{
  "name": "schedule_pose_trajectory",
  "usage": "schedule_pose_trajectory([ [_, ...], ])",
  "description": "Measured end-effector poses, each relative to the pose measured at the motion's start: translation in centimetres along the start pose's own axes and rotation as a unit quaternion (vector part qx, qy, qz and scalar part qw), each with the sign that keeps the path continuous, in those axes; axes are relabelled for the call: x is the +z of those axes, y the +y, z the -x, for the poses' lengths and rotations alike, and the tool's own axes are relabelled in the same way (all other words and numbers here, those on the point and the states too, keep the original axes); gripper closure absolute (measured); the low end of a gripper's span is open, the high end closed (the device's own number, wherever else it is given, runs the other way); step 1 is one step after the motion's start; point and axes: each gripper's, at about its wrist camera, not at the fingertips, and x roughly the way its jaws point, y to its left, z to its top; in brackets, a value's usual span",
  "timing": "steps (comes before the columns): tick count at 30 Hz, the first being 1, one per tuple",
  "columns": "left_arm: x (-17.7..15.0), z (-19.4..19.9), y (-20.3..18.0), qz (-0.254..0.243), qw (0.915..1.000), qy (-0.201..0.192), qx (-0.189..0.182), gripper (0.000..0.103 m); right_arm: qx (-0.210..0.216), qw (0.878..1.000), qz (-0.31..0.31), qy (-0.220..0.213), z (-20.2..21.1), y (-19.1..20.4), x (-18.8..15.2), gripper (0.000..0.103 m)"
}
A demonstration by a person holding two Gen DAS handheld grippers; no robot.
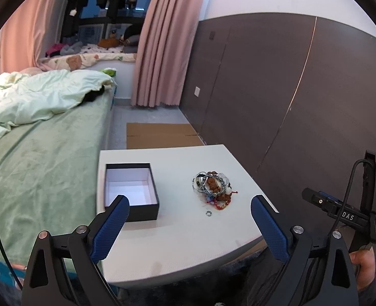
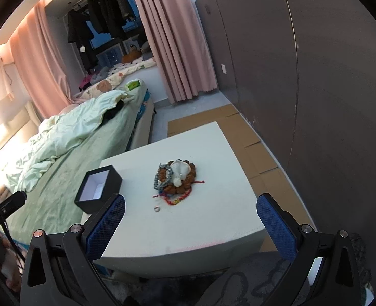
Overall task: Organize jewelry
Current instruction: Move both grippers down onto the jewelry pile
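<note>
- The jewelry pile (image 1: 213,187) is a tangle; how many bracelets lie in it cannot be told.
- The small ring (image 1: 208,213) beside it is too small to show any detail.
- The left gripper's finger (image 1: 112,219) covers the near left corner of the black box (image 1: 147,211).
- In the right wrist view the box's floor is mostly hidden by its own near wall.
- The hand (image 1: 363,265) on the other gripper is cut off by the fisheye rim.
</note>
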Motion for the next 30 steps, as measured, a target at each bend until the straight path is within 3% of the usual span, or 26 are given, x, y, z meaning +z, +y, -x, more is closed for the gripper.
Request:
schedule_pose_trajectory([
  [4,0.4,-3.0,-0.1,-0.005,0.9997,0.022,-0.007,0.007,0.018,1.000,-0.012,0.016,-2.5,-0.9,0.4,0.000],
  [7,0.8,-5.4,-0.1,-0.005,0.9990,0.041,-0.018,0.019,0.040,0.998,-0.024,0.030,-4.2,-1.2,0.5,0.003],
  [9,1.1,-6.7,-0.2,-0.003,0.9981,0.056,-0.025,0.027,0.056,0.997,-0.034,0.045,-5.5,-1.5,0.6,0.019],
  [24,2.2,-16.2,0.3,0.010,0.9885,0.135,-0.067,0.058,0.130,0.978,-0.103,0.125,-14.1,-2.4,1.2,0.055],
  [30,2.4,-20.4,0.1,0.002,0.9835,0.161,-0.083,0.064,0.143,0.972,-0.121,0.142,-16.3,-3.0,1.0,0.055],
])
